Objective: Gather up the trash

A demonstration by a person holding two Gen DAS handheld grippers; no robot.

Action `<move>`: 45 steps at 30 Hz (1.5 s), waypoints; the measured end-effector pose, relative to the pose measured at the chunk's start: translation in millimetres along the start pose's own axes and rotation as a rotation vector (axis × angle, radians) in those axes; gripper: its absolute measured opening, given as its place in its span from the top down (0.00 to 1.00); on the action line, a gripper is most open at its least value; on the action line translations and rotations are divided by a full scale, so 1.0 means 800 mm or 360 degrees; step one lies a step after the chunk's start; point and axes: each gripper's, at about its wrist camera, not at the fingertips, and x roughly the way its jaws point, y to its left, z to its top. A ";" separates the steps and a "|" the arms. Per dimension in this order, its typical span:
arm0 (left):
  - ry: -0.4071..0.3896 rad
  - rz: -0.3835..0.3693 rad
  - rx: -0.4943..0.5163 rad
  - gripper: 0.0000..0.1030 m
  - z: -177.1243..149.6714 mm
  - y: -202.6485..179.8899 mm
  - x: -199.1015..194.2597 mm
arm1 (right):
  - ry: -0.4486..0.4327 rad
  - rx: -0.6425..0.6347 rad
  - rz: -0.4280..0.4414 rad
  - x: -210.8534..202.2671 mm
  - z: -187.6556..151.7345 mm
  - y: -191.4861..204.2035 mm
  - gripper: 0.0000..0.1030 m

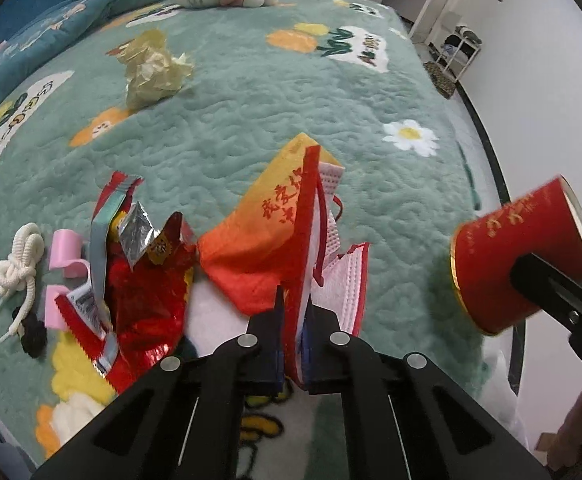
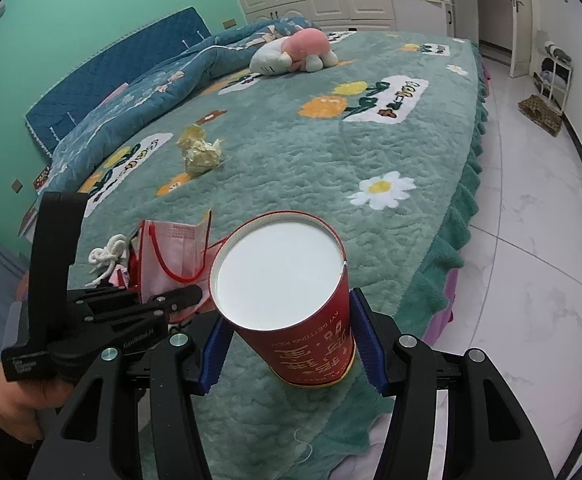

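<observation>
Red foil wrappers (image 1: 147,280) and a white cord (image 1: 15,268) lie at the left of our litter heap on the green bedspread (image 1: 251,120). Next comes the face mask (image 1: 291,236): our left tool (image 1: 293,312) has closed tight on its edge. To the right, our right tool (image 2: 291,340) stands half-open, clamped around the red paper cup (image 2: 283,280), mouth up. We judge collecting is mid-way; next, lift the mask over the cup's mouth and release. Crumpled yellow paper (image 1: 155,68) still waits farther up.
</observation>
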 end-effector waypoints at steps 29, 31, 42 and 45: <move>-0.0288 0.0024 0.0147 0.93 -0.100 -0.077 -0.166 | -0.0215 -0.0035 0.0149 -0.169 -0.070 0.047 0.46; -0.0309 0.0017 0.0181 0.93 -0.107 -0.090 -0.173 | -0.0234 -0.0028 0.0143 -0.181 -0.078 0.046 0.46; -0.0346 -0.0091 0.0435 0.93 -0.124 -0.184 -0.180 | -0.0395 0.0136 0.0018 -0.268 -0.133 -0.016 0.46; -0.0335 -0.0141 0.0532 0.93 -0.129 -0.221 -0.174 | -0.0428 0.0200 -0.0031 -0.290 -0.150 -0.043 0.46</move>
